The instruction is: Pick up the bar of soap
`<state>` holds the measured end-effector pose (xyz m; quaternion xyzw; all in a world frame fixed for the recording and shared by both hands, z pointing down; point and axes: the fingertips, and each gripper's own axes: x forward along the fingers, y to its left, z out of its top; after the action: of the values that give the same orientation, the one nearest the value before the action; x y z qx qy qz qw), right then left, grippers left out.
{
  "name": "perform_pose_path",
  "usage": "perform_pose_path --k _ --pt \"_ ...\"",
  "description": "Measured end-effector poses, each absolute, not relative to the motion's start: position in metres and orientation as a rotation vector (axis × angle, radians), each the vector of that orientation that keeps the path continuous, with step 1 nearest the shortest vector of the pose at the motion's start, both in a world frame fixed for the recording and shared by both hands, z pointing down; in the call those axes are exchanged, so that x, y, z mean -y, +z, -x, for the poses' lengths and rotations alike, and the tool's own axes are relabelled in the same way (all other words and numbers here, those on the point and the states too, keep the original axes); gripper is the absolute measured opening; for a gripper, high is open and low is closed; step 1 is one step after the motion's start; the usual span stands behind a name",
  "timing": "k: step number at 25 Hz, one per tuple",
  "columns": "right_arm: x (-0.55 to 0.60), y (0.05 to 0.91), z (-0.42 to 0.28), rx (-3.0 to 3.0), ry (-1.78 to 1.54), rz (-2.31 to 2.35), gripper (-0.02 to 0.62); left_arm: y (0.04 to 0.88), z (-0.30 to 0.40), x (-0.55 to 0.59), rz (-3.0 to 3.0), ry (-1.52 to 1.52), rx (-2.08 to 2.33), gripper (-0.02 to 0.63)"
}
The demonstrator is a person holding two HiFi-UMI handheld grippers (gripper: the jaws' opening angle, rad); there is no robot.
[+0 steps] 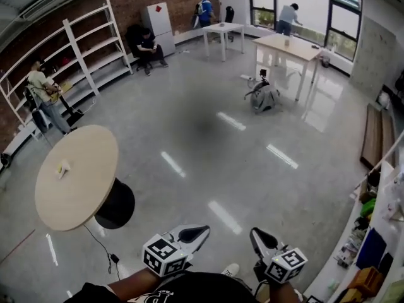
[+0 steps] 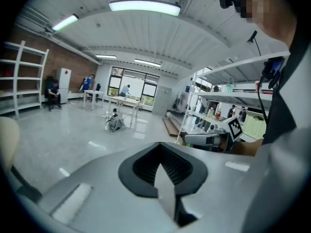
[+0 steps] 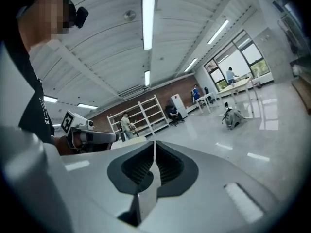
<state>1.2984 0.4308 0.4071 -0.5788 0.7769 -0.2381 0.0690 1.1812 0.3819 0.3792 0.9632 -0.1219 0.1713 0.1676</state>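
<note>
The left gripper (image 1: 202, 231) (image 2: 160, 165), nearest, has its jaws pressed together with nothing between them. Just right of it, the right gripper (image 1: 254, 233) (image 3: 154, 160) is closed and empty too. Farther left, a small pale lump (image 1: 63, 168), perhaps the soap but too small to tell, lies on the table (image 1: 82, 191). Far off stand shelves (image 1: 88, 43) and a desk (image 1: 287, 46).

The soap (image 1: 63, 168) is a small pale yellow piece. It lies on the round table (image 1: 85, 197), a little left of its middle.
</note>
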Motion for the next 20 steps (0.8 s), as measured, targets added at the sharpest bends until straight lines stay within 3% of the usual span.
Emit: perform_pose_path --k 20 --pt "-0.362 0.406 -0.889 -2.926 -0.732 1.171 0.017 0.404 -0.756 -0.368 -2.490 0.185 1.020 0.006"
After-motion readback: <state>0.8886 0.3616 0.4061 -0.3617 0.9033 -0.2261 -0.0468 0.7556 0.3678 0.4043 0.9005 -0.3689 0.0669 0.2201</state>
